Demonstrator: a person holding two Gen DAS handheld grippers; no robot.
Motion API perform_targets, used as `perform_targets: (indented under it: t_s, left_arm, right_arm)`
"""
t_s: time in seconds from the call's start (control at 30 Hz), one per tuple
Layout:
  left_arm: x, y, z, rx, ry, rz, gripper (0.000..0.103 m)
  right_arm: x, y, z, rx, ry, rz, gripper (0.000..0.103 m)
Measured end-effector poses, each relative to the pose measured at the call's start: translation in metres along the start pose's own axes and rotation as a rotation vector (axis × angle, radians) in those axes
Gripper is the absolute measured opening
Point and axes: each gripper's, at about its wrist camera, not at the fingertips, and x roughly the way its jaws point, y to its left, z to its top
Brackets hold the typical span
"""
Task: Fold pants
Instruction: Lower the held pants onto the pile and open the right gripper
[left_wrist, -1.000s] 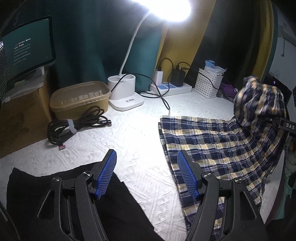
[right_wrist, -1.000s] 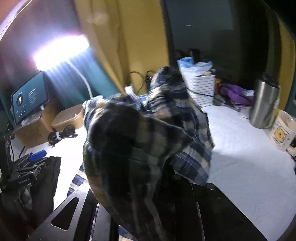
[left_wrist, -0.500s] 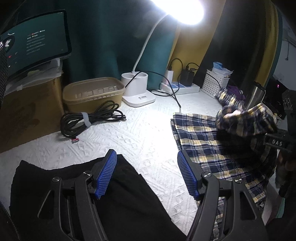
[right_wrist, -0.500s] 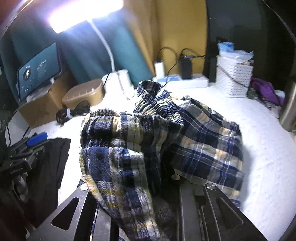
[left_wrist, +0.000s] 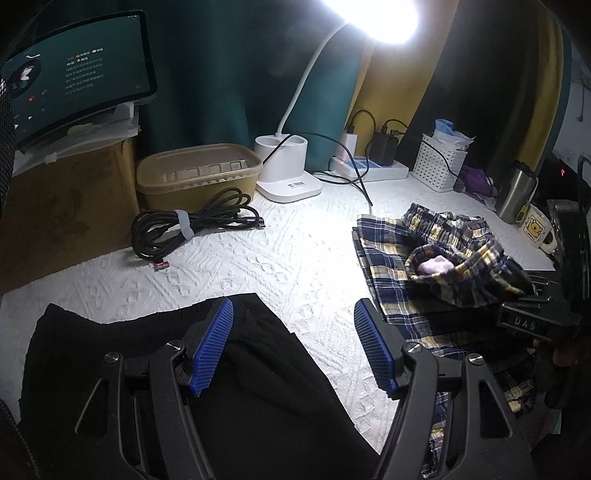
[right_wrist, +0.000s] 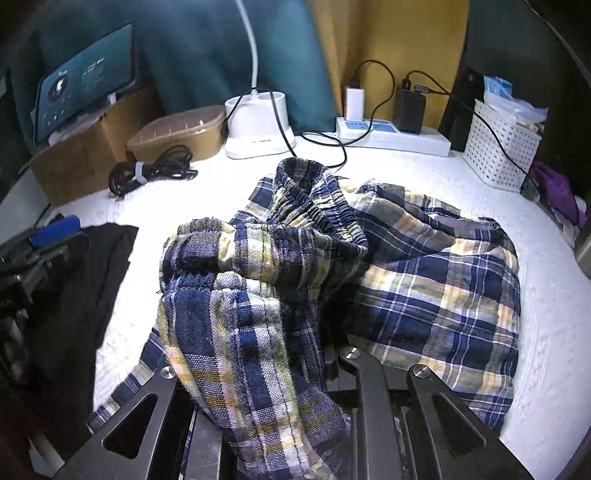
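Observation:
The blue, yellow and white plaid pants (right_wrist: 424, 280) lie bunched on the white textured cloth (left_wrist: 258, 258). My right gripper (right_wrist: 295, 354) is shut on a fold of the plaid pants, which drapes over and hides its fingers. In the left wrist view the plaid pants (left_wrist: 436, 258) lie at the right, with the right gripper (left_wrist: 532, 314) holding their near edge. My left gripper (left_wrist: 293, 347) is open and empty, with blue pads (left_wrist: 210, 343), above a black garment (left_wrist: 147, 369) at the near left.
At the back stand a white lamp base (left_wrist: 286, 173), a power strip with chargers (left_wrist: 369, 166), a white basket (left_wrist: 439, 162), a tan lidded box (left_wrist: 195, 177) and a coiled black cable (left_wrist: 184, 229). A steel tumbler (left_wrist: 515, 192) and a mug (left_wrist: 535, 230) stand at the right.
My right gripper has come down and forward with the plaid pants, laying the raised part over the part on the table. My left gripper has drawn back to the left over the black garment.

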Motion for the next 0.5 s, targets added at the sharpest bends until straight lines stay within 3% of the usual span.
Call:
perform_targets:
  t_s: [0.13,0.2,0.27,0.33,0.5]
  left_arm:
    - [-0.002,-0.004,0.001,0.005,-0.002,0.007,0.068]
    - [-0.004,-0.006,0.002,0.01,-0.006,0.012,0.068]
    - [-0.007,-0.008,0.003,0.012,-0.01,0.016,0.068]
    - [-0.01,-0.01,0.004,0.014,-0.015,0.021,0.068]
    - [-0.016,-0.018,0.008,0.021,-0.025,0.039,0.068]
  right_arm:
    - [-0.002,0.004,-0.003,-0.025,0.005,-0.006,0.03]
    - [-0.003,0.007,-0.005,-0.032,0.01,-0.014,0.047]
    - [-0.005,0.008,-0.008,-0.036,0.005,0.001,0.078]
    - [-0.01,0.009,-0.01,-0.035,-0.007,0.026,0.09]
    - [-0.023,0.016,-0.016,-0.066,-0.027,0.066,0.09]
